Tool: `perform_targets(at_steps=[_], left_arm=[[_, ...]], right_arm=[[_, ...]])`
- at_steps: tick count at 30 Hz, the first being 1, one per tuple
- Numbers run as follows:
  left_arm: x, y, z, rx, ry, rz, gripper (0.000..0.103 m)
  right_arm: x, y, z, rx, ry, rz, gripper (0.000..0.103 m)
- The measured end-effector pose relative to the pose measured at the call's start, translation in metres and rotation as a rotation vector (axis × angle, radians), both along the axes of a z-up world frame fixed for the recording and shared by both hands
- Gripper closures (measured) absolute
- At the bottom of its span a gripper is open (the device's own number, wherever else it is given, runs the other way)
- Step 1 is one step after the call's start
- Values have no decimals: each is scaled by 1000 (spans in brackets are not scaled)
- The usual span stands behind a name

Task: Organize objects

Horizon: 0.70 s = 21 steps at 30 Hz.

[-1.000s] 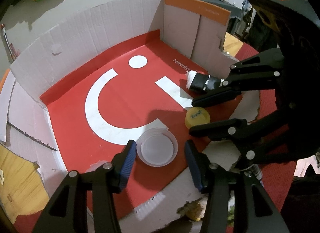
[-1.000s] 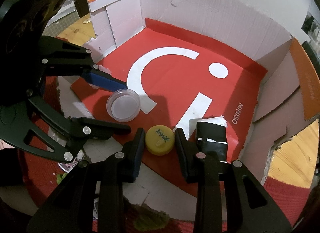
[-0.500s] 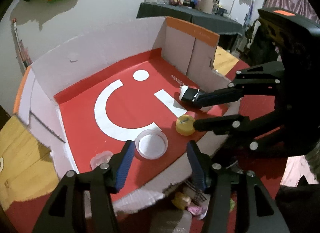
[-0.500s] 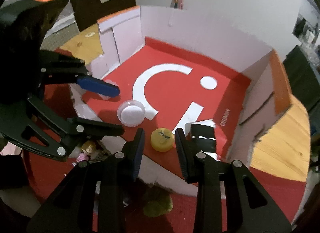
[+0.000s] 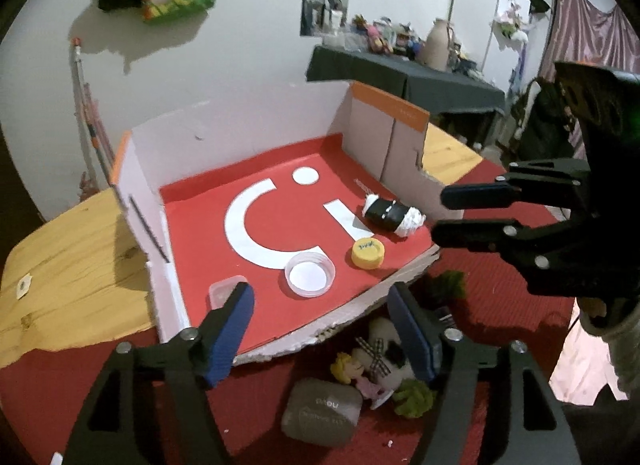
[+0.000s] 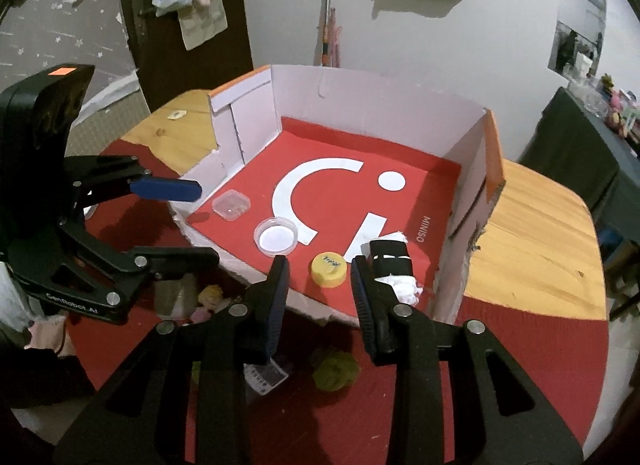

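Note:
An open cardboard box with a red floor [image 5: 200, 209] [image 6: 400, 153] lies on the table. In it rest a clear round lid [image 5: 309, 275] [image 6: 276, 236], a yellow cap [image 5: 367, 252] [image 6: 329, 268], a black-and-white wrapped roll [image 5: 392, 215] [image 6: 394, 265] and a small clear square case [image 5: 222, 289] [image 6: 231, 204]. My left gripper [image 5: 320, 317] [image 6: 192, 221] is open and empty, above the box's torn front edge. My right gripper [image 6: 320, 289] [image 5: 444, 213] is open and empty, just in front of the yellow cap.
On the red cloth [image 6: 500, 345] before the box lie a grey pouch [image 5: 322, 411], a small blonde doll [image 5: 352, 369] [image 6: 210, 297], a white plush [image 5: 386, 345] and green fuzzy balls [image 5: 414, 397] [image 6: 334, 371]. Bare wooden tabletop [image 5: 68, 265] flanks the box.
Both grippers have pulled back and up from the box floor. The lid and yellow cap now lie ahead of the fingers, and the toys before the box came into view.

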State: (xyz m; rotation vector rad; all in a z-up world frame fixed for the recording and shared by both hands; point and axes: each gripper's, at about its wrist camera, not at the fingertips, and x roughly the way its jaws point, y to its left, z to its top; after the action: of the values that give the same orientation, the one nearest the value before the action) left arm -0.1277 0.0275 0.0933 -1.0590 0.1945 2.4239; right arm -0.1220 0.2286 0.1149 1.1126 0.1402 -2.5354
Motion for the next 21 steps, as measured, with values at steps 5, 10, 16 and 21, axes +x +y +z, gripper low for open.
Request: perform_targets(at_steps=[5, 10, 16, 21], left_arm=[[21, -8, 7, 17, 72, 58, 21], [42, -17, 11, 27, 134, 121, 14], [62, -27, 7, 51, 159, 183, 7], [75, -32, -1, 66, 165, 226, 2]], right_arm=[[21, 1, 7, -10, 52, -20, 47], [40, 3, 7, -23, 89, -52, 38], [61, 12, 5, -70, 116, -107, 30], [75, 19, -2, -77, 133, -162, 24]])
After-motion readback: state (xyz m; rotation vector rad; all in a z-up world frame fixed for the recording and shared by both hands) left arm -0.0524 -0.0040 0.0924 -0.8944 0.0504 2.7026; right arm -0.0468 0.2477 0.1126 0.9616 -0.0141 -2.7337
